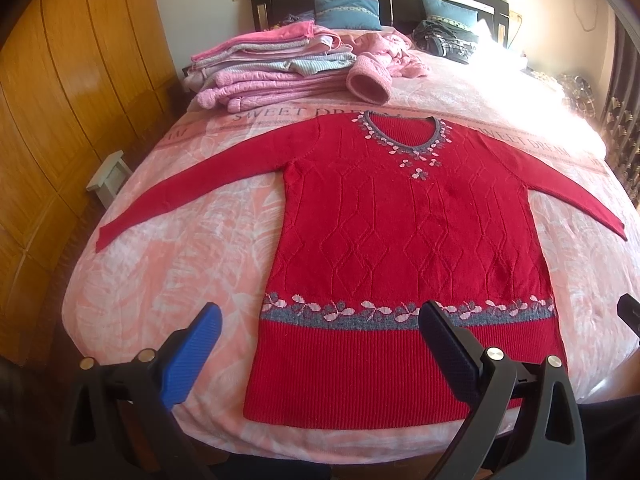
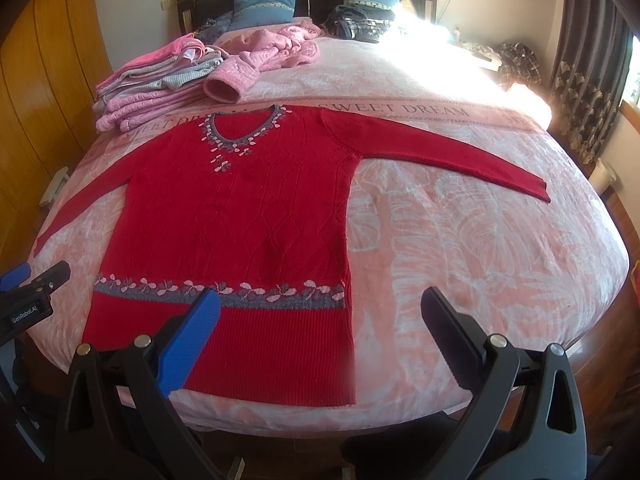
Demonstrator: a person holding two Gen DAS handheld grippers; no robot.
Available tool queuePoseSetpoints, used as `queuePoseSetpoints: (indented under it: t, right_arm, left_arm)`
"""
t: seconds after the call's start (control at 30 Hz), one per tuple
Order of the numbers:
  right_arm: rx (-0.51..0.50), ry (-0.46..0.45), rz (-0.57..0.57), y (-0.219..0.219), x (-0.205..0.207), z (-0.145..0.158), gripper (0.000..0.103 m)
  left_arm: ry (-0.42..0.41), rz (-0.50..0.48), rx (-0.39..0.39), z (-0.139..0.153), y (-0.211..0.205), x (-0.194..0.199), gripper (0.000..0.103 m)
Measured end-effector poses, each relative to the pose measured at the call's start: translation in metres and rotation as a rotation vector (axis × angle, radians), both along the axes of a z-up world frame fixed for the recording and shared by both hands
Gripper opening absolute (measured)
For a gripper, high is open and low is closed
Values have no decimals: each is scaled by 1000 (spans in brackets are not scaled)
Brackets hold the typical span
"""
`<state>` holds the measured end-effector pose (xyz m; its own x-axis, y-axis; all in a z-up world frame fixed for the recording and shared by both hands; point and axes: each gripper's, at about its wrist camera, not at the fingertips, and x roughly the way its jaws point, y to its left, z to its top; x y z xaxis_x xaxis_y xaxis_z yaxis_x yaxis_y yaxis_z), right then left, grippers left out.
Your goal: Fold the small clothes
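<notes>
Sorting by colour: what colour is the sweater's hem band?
Grey with pink flowers on the red sweater; clearest in left wrist view.

One red sweater (image 1: pixel 404 232) lies spread flat on the bed, with two sleeves out to the sides. One stack of folded pink and grey clothes (image 1: pixel 264 68) sits near the head. One loose pink garment (image 2: pixel 280 50) lies crumpled beside the stack. One dark heap of clothes (image 1: pixel 448 40) lies by the headboard. Two blue pillows (image 1: pixel 347 13) lean against it. One bed cover (image 2: pixel 460 240), pink. Two grippers: left gripper (image 1: pixel 320 320), right gripper (image 2: pixel 320 304), two fingers each, jaws spread apart.
</notes>
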<state>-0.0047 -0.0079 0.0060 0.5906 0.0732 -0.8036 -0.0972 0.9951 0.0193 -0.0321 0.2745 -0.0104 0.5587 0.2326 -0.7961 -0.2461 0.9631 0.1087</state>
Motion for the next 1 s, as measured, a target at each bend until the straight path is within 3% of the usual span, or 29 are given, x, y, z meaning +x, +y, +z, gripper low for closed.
queuePoseSetpoints:
  t: [1.0]
  right_arm:
    - [3,-3,-4,1,-1,1,100]
  left_arm:
    - [-7,-12,-5,6,-11,8,99]
